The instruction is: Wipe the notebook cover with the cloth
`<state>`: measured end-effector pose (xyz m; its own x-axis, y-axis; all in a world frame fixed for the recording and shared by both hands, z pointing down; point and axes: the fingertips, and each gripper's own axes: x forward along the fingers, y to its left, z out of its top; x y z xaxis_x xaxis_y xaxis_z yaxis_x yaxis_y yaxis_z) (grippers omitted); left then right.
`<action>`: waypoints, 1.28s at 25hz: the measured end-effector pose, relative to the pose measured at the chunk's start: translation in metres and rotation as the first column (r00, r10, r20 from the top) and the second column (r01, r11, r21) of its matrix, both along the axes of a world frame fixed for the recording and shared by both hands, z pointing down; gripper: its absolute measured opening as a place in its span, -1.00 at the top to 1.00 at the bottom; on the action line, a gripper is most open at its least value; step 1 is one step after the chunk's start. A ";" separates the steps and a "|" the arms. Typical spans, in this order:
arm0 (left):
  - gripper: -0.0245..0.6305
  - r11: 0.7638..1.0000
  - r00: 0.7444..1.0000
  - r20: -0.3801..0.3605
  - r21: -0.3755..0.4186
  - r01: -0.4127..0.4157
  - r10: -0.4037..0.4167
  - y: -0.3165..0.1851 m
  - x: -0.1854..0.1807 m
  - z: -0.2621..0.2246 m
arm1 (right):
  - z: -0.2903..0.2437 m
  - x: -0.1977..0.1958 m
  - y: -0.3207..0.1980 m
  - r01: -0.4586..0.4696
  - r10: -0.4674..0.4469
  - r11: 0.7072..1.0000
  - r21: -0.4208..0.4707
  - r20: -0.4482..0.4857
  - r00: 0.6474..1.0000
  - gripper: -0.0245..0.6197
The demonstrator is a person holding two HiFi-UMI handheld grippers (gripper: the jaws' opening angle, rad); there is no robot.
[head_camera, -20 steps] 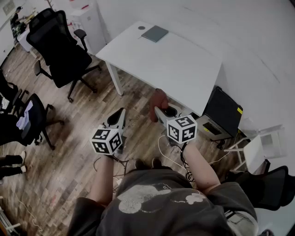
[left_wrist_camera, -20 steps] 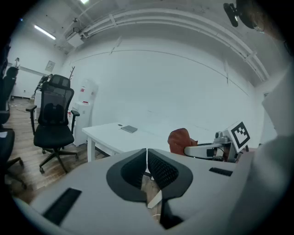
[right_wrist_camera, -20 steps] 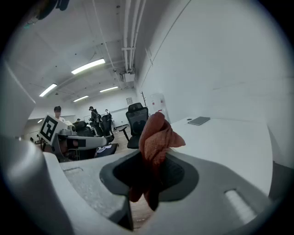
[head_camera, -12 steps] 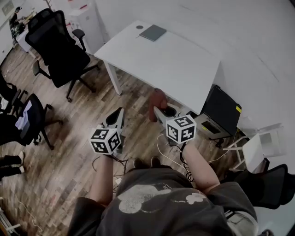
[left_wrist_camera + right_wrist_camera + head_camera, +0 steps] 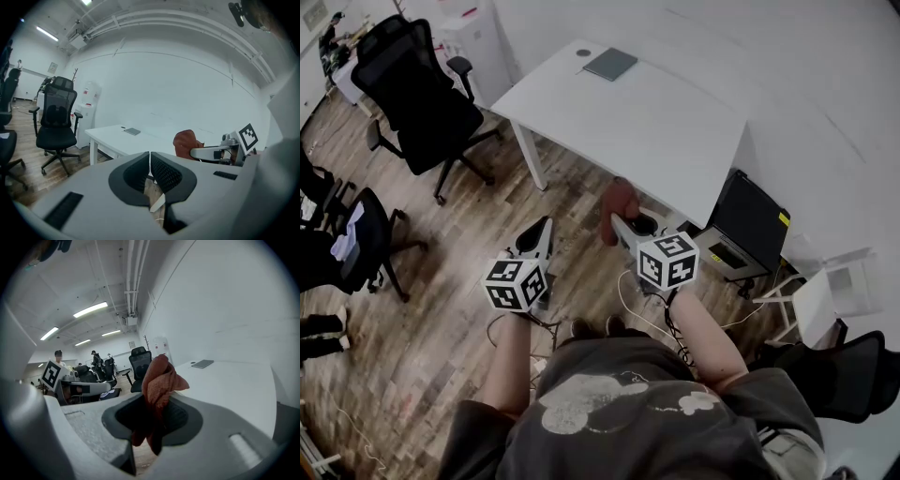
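At the far corner of the white desk: grey notebook, lying flat, well apart from both tools. Rust-brown cloth pinched in right gripper; left gripper pressed together, empty. Recommended: close in, spread cloth flat on cover, wipe evenly.

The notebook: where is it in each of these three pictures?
Head view: notebook near the top, at the far end of the white table.
Left gripper view: small, left of centre, on the tabletop.
Right gripper view: right of centre, to the right of the cloth.
Shared landmark: the white table.
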<state>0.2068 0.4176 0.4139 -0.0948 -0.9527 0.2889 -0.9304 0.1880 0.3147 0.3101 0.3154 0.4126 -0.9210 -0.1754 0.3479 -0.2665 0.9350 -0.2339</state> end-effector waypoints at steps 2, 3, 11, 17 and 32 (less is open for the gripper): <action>0.92 1.000 1.000 0.000 0.001 0.006 -0.006 0.007 -0.004 0.002 | 0.001 -0.002 0.001 -0.015 0.015 1.000 -0.022 0.009 1.000 0.59; 0.92 1.000 1.000 0.000 0.003 0.009 -0.009 0.011 -0.007 0.002 | 0.002 -0.003 0.003 -0.021 0.022 0.999 -0.027 0.009 1.000 0.59; 0.92 0.999 1.000 -0.009 0.016 0.030 -0.030 0.043 -0.033 0.007 | 0.009 -0.024 0.031 -0.015 0.015 1.000 -0.007 -0.006 1.000 0.59; 0.92 0.999 0.999 -0.016 0.019 0.040 -0.039 0.060 -0.047 0.013 | 0.018 -0.040 0.054 0.033 -0.031 0.999 0.028 -0.054 0.998 0.59; 0.92 0.995 0.995 -0.012 0.006 0.101 -0.101 0.039 -0.100 0.020 | 0.013 -0.104 0.014 0.063 -0.063 0.998 0.003 0.008 0.998 0.59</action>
